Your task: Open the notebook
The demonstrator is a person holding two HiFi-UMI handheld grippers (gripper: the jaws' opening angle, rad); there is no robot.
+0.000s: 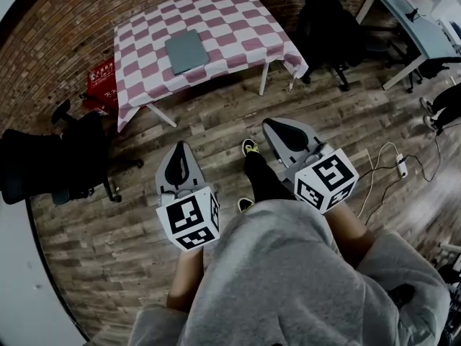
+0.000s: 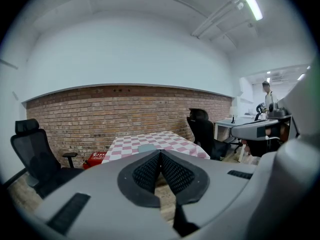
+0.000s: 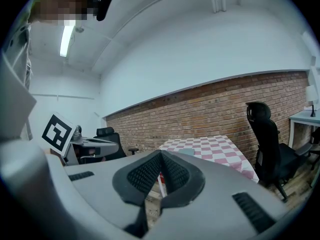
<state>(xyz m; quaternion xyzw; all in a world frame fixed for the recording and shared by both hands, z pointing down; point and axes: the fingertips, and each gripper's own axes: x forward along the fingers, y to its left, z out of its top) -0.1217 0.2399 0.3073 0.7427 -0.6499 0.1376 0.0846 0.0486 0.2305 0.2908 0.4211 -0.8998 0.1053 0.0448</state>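
Floorboards [image 1: 216, 130] fill the scene, worn wood running out to a brick wall [image 1: 61, 38] on the far side. Out there stands the surface [image 1: 241, 20], draped in a pink-and-white checked cloth that hangs over its edges. Near the camera is the person, seen from above in a grey sweatshirt [image 1: 288, 280], dark trousers and yellow-trimmed shoes [image 1: 250, 147], standing well back from the surface. A black office chair [image 1: 57, 166] sits to the left, another [image 1: 328, 20] to the far right beside a grey desk [image 1: 418, 27].

The left gripper [image 1: 179, 150] is held out low in front of the person, its marker cube [image 1: 189, 219] facing up, and its own view shows the jaws closed, ribbed pads meeting at the tips with nothing between them. The right gripper [image 1: 276, 129] is alongside with its cube [image 1: 328, 179] tilted, and its jaws are likewise pressed together and empty.

And the notebook [image 1: 186, 50]: grey, closed, lying flat on the checked cloth a little left of centre, well apart from both grippers.

A red box [image 1: 101, 85] rests on the floor by the wall, left of the surface. A white power strip [image 1: 402, 166] lies on the boards to the right.
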